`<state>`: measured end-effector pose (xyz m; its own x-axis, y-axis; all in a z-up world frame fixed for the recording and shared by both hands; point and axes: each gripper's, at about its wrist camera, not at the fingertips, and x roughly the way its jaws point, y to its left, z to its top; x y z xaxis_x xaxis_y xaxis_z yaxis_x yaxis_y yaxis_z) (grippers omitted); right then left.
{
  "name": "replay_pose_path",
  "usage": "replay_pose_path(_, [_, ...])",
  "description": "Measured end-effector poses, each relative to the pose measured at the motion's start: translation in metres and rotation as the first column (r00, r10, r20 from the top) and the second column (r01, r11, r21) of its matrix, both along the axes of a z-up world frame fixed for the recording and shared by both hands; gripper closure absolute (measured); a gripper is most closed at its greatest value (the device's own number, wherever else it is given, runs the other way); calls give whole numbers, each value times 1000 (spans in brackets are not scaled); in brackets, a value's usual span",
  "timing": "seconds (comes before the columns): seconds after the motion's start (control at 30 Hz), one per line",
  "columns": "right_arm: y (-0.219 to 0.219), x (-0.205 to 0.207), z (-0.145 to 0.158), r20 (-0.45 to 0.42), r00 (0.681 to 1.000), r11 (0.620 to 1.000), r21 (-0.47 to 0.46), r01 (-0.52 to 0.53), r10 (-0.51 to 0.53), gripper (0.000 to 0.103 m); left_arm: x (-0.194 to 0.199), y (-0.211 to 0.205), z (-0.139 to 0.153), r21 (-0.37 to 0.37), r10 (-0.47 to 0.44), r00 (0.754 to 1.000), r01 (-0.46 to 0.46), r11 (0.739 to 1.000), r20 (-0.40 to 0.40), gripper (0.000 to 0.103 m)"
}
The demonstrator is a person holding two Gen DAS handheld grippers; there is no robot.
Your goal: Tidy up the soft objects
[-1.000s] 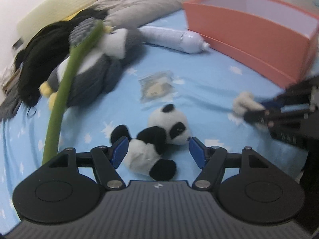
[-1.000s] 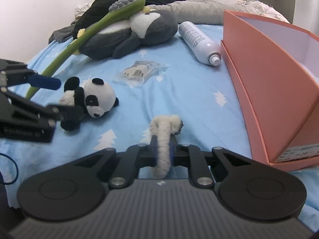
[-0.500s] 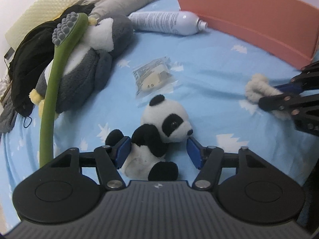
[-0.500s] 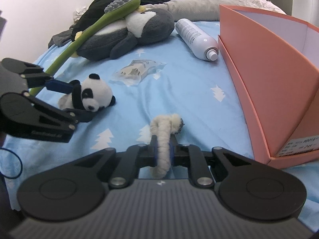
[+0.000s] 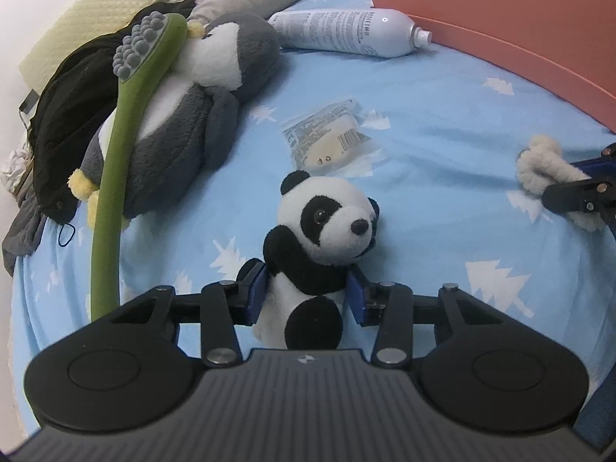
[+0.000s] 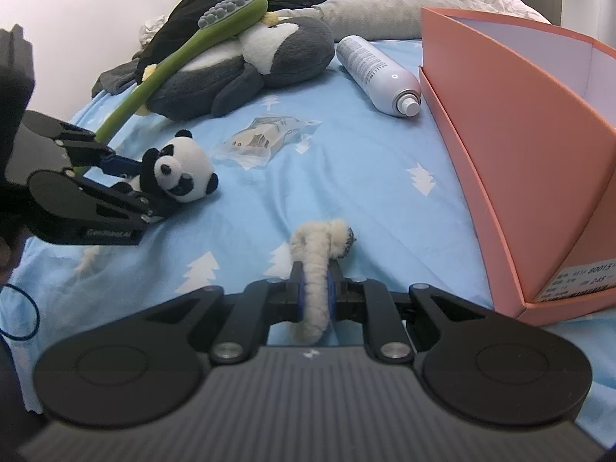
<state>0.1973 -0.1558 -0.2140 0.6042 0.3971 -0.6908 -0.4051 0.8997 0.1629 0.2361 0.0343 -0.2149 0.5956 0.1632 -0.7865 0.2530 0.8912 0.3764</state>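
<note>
1. While its jaws are closing, the left gripper point(image 5: 306, 295) has its blue pads against the body of the small panda plush point(image 5: 319, 246), low in the centre of the left wrist view.
2. The panda sits upright, long axis running up the frame, snout turned to the right.
3. The right gripper point(image 6: 313, 294) is nearly shut, clamped on a cream fuzzy strip point(image 6: 315, 265) whose length runs up the frame from the jaws.
4. Beyond lie a sealed packet point(image 5: 331, 140), a grey penguin plush point(image 5: 181, 123) under a green massage stick point(image 5: 115, 169), and a white spray can point(image 5: 346, 32).
5. A salmon box point(image 6: 531, 161) stands at the right on the blue sheet point(image 6: 346, 177).
</note>
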Motion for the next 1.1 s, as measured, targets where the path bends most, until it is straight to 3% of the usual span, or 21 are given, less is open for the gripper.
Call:
replay_pose_path(0.2, [-1,-1,4,-4,1000,1000,3,8,-8,88,-11,5,11,-77,74,997,-73,994,4,55])
replay_pose_path(0.5, [-3,-7,19,14,1000,1000,4,28,-28,88,-41,2,25,-239,180,984,-175,955,-3,55])
replay_pose_path(0.67, [-7,-18,29,27,999,999,5,44,-44,88,-56,-9,28,-353,248,968,-244,903,-33,55])
replay_pose_path(0.73, [-10,-22,32,27,998,999,4,54,-55,88,-60,-15,29,-358,278,960,-269,894,-27,55])
replay_pose_path(0.87, [-16,-29,39,32,997,997,-1,74,-74,88,-63,-14,37,-458,301,951,-296,838,-63,55])
replay_pose_path(1.1, [-29,-34,62,70,991,994,14,109,-110,88,-58,-27,64,-488,264,964,-241,839,-22,55])
